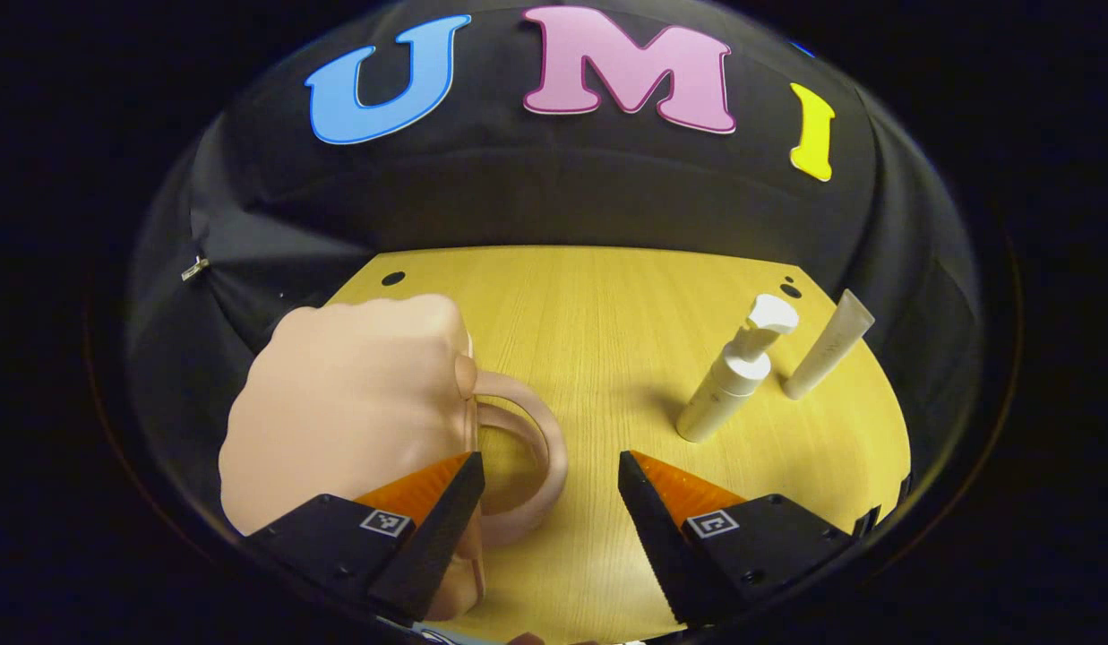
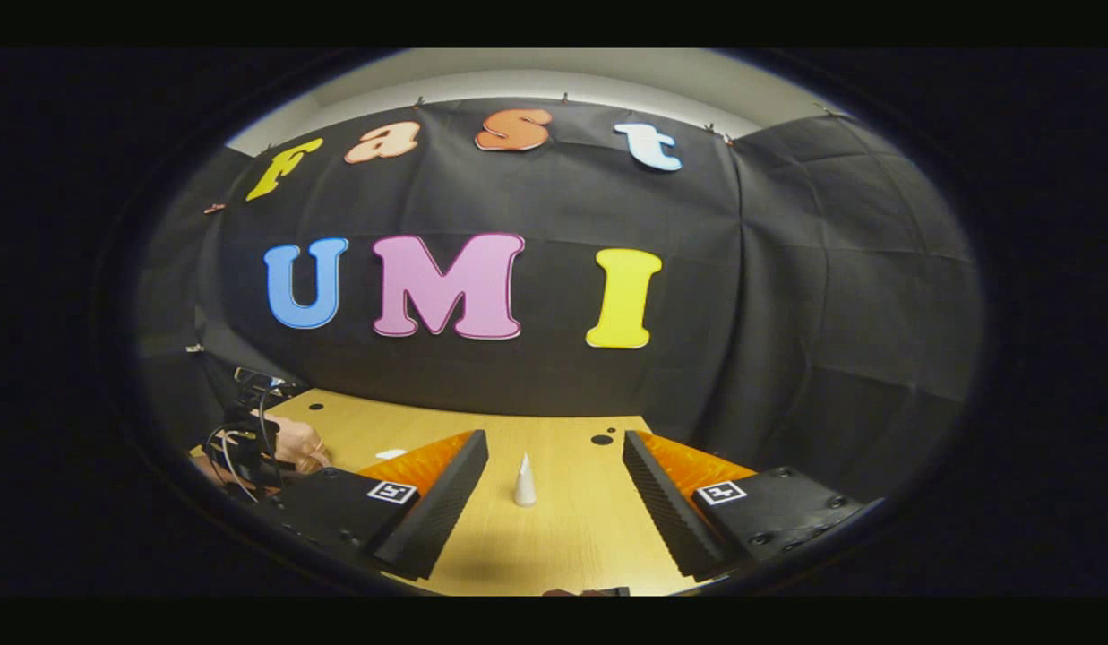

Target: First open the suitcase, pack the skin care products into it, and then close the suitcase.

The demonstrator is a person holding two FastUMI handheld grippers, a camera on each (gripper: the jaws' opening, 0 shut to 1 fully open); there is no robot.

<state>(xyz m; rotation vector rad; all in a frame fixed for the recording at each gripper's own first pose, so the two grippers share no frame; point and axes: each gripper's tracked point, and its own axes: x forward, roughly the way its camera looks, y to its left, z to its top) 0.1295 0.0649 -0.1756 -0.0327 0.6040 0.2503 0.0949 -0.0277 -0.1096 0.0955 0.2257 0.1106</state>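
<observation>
left gripper view: left gripper [image 1: 550,484] jaws spread wide, nothing held; pink suitcase [image 1: 356,403] closed, at left jaw, handle between jaws; pump bottle [image 1: 733,376] and tube [image 1: 829,345] ahead-right on table [image 1: 589,305], unpacked

right gripper view: right gripper [image 2: 555,466] jaws apart, empty, tube [image 2: 525,481] between tips further out; so basically nothing done yet

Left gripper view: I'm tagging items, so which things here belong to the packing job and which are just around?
Job: suitcase, pump bottle, tube.
Around: table, cloth wall.
</observation>
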